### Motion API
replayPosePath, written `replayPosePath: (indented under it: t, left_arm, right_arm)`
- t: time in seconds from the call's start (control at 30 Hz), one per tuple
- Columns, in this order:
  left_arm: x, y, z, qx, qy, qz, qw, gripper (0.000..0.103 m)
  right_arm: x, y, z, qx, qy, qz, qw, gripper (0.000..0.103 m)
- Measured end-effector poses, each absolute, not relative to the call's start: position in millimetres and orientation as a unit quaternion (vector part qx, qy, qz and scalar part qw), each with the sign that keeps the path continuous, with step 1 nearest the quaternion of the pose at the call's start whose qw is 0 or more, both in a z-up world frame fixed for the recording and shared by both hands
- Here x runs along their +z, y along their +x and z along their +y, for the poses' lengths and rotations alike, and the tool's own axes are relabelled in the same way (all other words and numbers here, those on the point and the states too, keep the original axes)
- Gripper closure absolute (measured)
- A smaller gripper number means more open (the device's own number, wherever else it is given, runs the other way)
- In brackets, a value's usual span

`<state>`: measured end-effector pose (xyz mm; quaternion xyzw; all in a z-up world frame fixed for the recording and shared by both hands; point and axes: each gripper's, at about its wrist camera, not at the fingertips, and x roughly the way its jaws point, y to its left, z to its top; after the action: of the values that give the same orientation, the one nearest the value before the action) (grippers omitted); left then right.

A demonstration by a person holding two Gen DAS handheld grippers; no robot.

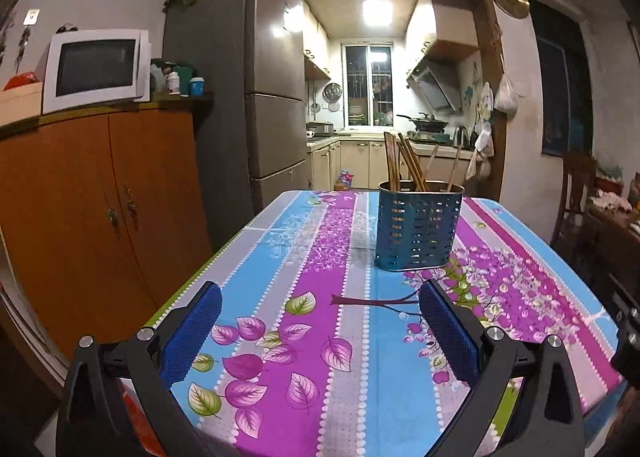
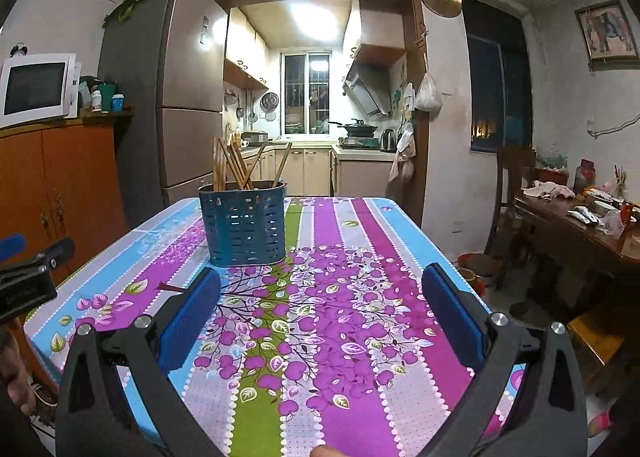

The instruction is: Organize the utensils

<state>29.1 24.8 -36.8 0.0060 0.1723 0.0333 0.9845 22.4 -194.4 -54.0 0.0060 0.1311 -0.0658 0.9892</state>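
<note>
A blue perforated metal utensil holder (image 1: 418,227) stands on the floral tablecloth (image 1: 280,337), with several wooden chopsticks (image 1: 400,165) upright in it. It also shows in the right wrist view (image 2: 244,223) with the chopsticks (image 2: 232,167). My left gripper (image 1: 320,293) is open and empty, above the near part of the table, short of the holder. My right gripper (image 2: 320,277) is open and empty, to the right of the holder. The left gripper's tip shows at the left edge of the right wrist view (image 2: 32,257).
An orange wooden cabinet (image 1: 100,209) with a white microwave (image 1: 96,69) stands left of the table, beside a grey fridge (image 1: 248,97). A dark side table (image 2: 580,225) with clutter and a chair (image 2: 512,185) stand to the right. The kitchen lies behind.
</note>
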Motion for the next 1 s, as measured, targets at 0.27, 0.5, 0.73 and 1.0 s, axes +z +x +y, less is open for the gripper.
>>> replayPosePath:
  t: [0.27, 0.5, 0.73, 1.0]
  left_arm:
    - [-39.2, 31.3, 19.5, 0.038, 0.037, 0.184, 0.981, 0.004]
    - [-38.8, 30.8, 15.5, 0.036, 0.052, 0.182, 0.981, 0.004]
    - [-37.7, 29.8, 13.5, 0.035, 0.054, 0.18, 0.982, 0.004]
    - [-35.3, 27.3, 13.3, 0.031, 0.053, 0.177, 0.982, 0.004]
  right_arm:
    - [-53.6, 20.4, -190.1, -0.063, 0.001, 0.127, 0.99, 0.006]
    - [-52.9, 19.0, -189.7, -0.061, -0.004, 0.124, 0.99, 0.006]
    - [-49.6, 19.1, -187.1, -0.059, -0.011, 0.12, 0.991, 0.006]
    - [-48.4, 18.7, -184.2, -0.057, -0.014, 0.119, 0.991, 0.006]
